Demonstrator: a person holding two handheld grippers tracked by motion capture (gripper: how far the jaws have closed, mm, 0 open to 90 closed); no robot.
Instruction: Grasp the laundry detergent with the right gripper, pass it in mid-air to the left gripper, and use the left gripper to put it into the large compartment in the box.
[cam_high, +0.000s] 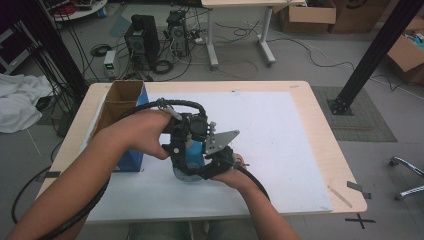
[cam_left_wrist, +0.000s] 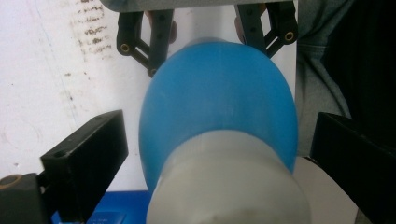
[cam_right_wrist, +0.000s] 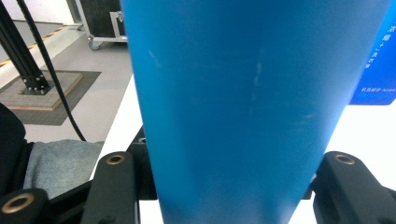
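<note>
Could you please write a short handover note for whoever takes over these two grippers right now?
Right gripper: shut on the blue bottle's body, holding it over the white mat near the table's front edge.
Left gripper: open, jaws on either side of the bottle's grey cap, not touching it.
Blue carton: open, standing at the table's left, beside the left hand.
Done: bottle gripped, left gripper lined up on the cap.
Left, probably: close the left jaws on the cap and work it; the frames do not show whether it is already loosened.
</note>
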